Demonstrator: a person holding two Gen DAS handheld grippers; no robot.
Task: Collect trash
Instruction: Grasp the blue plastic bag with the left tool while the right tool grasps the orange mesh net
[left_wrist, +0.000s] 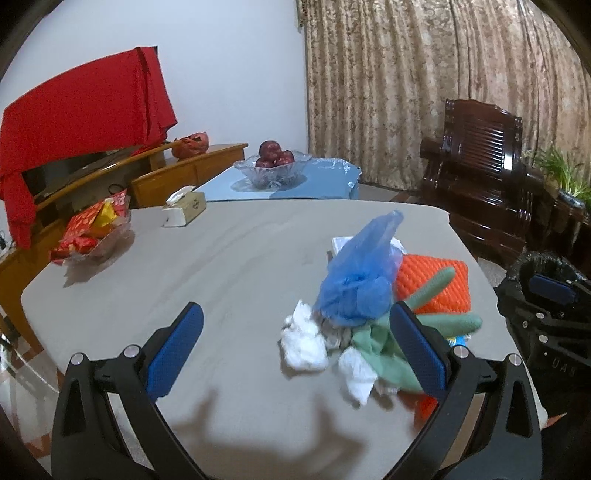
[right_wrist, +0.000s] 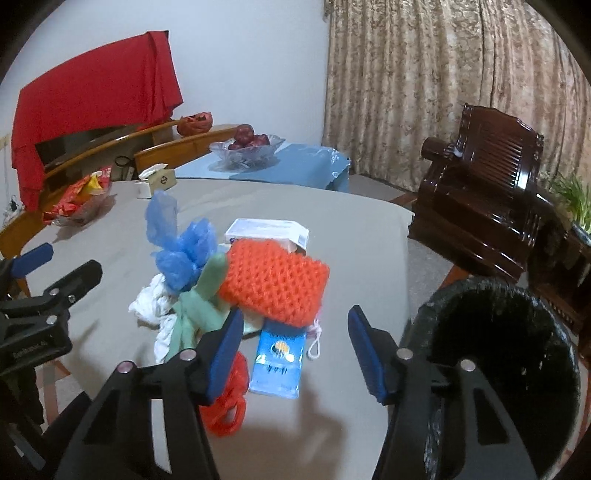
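Both your tools are wide open and hold nothing. Your left gripper (left_wrist: 295, 350) hangs over the near edge of the pile of trash (right_wrist: 236, 288), with the crumpled white paper (left_wrist: 303, 345) just ahead between its fingers. Your right gripper (right_wrist: 295, 343) hangs at the pile's near right side, over the blue packet (right_wrist: 277, 363); the black bin (right_wrist: 498, 354) stands just right of the pile, beside the grey table (left_wrist: 184, 266).

Nearest in the pile are the red net bag (right_wrist: 229, 402) and the blue packet, then the white paper and the green cloth (right_wrist: 195, 314), then the orange knitted pad (right_wrist: 277, 282). The blue plastic bag (left_wrist: 358, 280) and a white box (right_wrist: 267, 230) lie behind.

Everything looks light and soft. I think the paper will squash, so take it at its middle. The plastic bag may slip; pinch a bunched fold. The box is stiffer; hold it across the narrow side.
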